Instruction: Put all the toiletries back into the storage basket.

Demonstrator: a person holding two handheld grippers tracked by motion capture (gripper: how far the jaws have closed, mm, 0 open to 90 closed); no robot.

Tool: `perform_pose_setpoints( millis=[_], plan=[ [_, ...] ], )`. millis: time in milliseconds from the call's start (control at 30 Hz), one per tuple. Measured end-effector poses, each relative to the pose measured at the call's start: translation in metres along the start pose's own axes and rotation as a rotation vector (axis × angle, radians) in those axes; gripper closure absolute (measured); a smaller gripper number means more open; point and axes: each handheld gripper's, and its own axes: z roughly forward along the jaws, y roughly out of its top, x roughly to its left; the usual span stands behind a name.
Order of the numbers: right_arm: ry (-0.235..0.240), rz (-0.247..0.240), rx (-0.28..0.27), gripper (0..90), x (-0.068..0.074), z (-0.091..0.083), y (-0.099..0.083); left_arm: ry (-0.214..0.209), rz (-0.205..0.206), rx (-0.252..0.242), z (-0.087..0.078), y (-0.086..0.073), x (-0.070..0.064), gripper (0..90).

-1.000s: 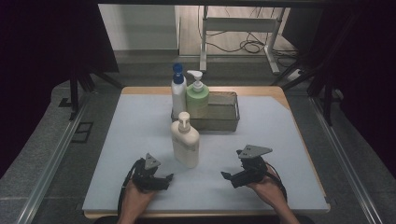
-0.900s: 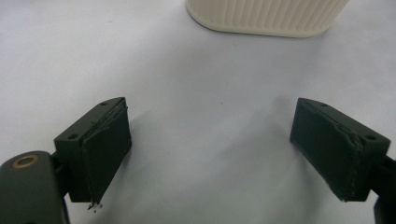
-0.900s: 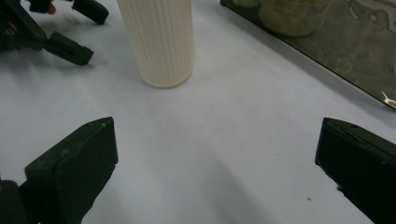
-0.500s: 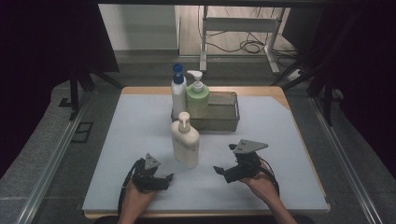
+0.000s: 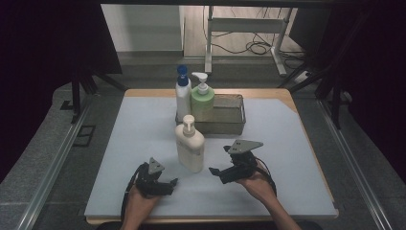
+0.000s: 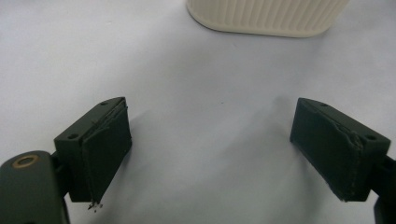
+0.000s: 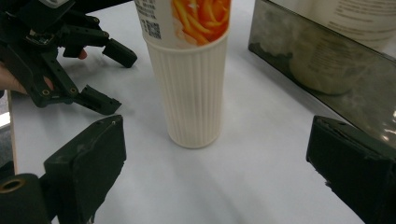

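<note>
So there's a cream pump bottle (image 5: 189, 145) standing upright on the light table (image 5: 119, 143), roughly in the middle and a bit toward the person's side, just in front of a metal basket (image 5: 230, 117). The right gripper (image 5: 216, 171) sits low over the table just to the right of that bottle, pointed at it, with the person's hand behind it. In the right gripper view its jaws are spread wide with nothing between them yet, and the cream pump bottle (image 7: 191, 79) stands in the gap ahead of them, ribbed lower half and an orange printed label higher up, not touching either jaw. The left gripper (image 5: 173, 182) rests near the table's front edge, just left of the bottle and a little closer to the person. Its jaws are also wide apart and empty; in the left gripper view you just see bare table between them and the bottle's ribbed base (image 6: 268, 16) at the top edge. Back in the basket there's a green pump bottle (image 5: 202, 101), and a white bottle with a blue cap (image 5: 183, 96) stands upright right next to it at the basket's left end, can't tell if it's inside or just beside.
</note>
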Motion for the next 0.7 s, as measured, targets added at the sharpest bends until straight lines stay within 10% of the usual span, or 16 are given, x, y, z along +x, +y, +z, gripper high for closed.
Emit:
perform_pose_setpoints(
  millis=[700],
  plan=[
    [0.002, -0.021, 0.013, 11.8, 0.014, 0.038, 0.040, 0.000, 0.001, 0.000, 0.000, 0.000, 0.000, 12.1]
  ],
)
